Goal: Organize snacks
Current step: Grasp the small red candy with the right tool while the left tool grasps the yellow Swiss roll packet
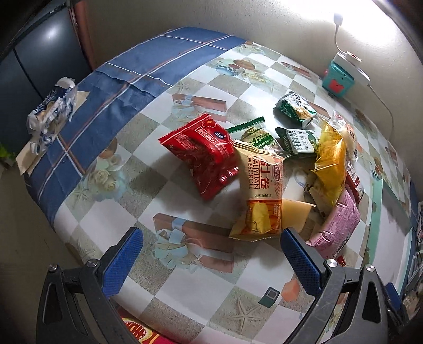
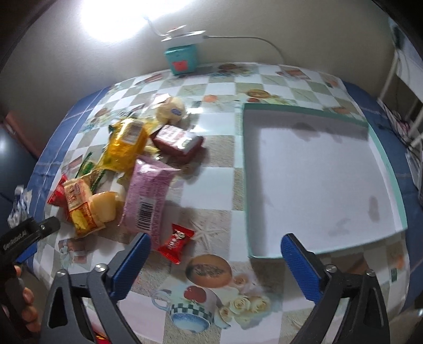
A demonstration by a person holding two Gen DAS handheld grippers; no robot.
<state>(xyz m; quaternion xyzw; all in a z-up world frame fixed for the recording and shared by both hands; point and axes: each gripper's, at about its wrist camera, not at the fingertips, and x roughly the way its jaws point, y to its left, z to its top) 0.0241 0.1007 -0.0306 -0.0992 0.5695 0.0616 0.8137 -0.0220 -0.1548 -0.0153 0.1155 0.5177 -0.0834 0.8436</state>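
The left gripper [image 1: 211, 254] is hovering with jaws wide apart and gripping nothing, just short of the Swiss roll packet [image 1: 263, 195]. The right gripper [image 2: 215, 260] is likewise gaping, with the small red candy [image 2: 176, 244] lying between its fingers. Beyond, the pink packet [image 2: 146, 195] is crowding the snack pile, and the red packet [image 1: 203, 153] is leaning alongside. The shallow white box [image 2: 388, 164] is sitting to the right, the teal device [image 2: 181, 59] standing farthest back.

beige wall [image 2: 79, 66]; bright lamp [image 1: 338, 17]; perhaps a dark cabinet [image 1: 34, 60]
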